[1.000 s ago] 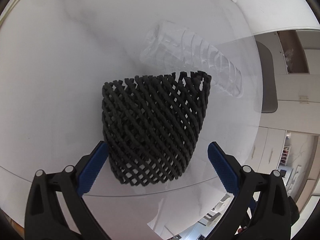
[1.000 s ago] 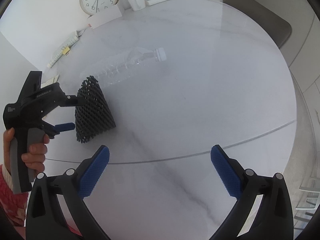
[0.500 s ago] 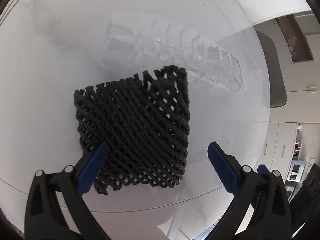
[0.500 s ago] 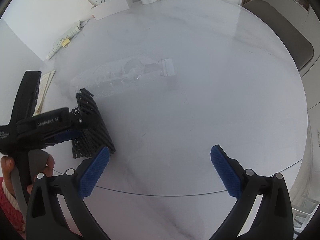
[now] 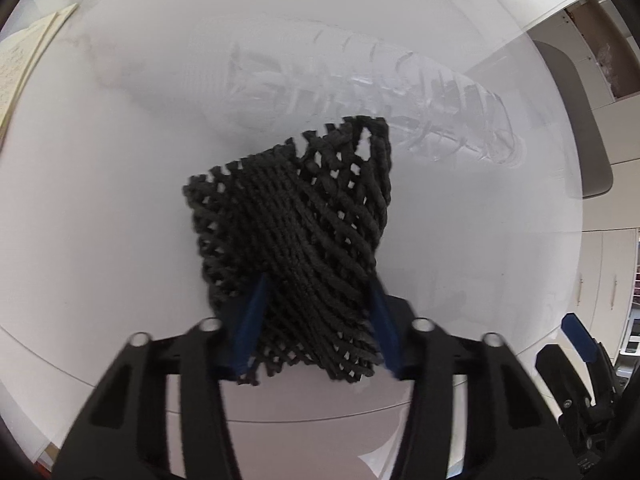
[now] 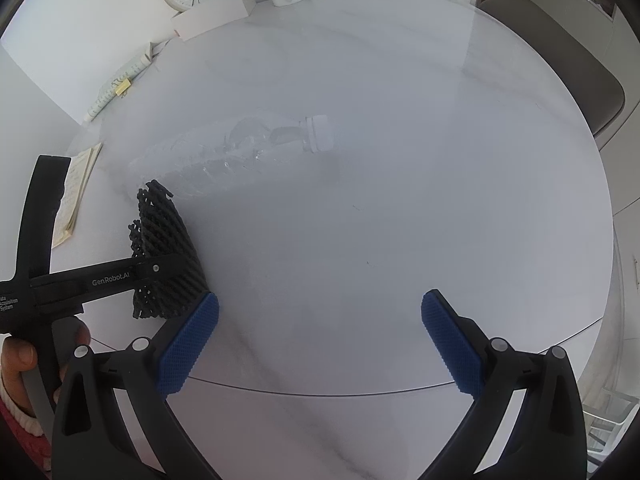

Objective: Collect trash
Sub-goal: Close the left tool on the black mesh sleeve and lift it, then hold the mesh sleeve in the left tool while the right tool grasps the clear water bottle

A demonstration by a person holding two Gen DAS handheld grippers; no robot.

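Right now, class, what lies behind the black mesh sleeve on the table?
A clear plastic bottle lies on its side right behind the mesh sleeve, cap on. The sleeve's top edge covers part of the bottle's side, so whether they touch cannot be seen.

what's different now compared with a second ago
The left hand-held gripper moved in over the black foam net, and its jaws are closing on it, squeezing it narrower. The plastic bottle lies where it was, and the right hand-held gripper is open as before.

You're looking at a black foam net sleeve (image 5: 292,248), matt and coarse-meshed. The bottle (image 6: 232,156) behind it is clear, crinkled, ribbed plastic. Both lie on a smooth, glossy, white marble-look table (image 6: 400,208).
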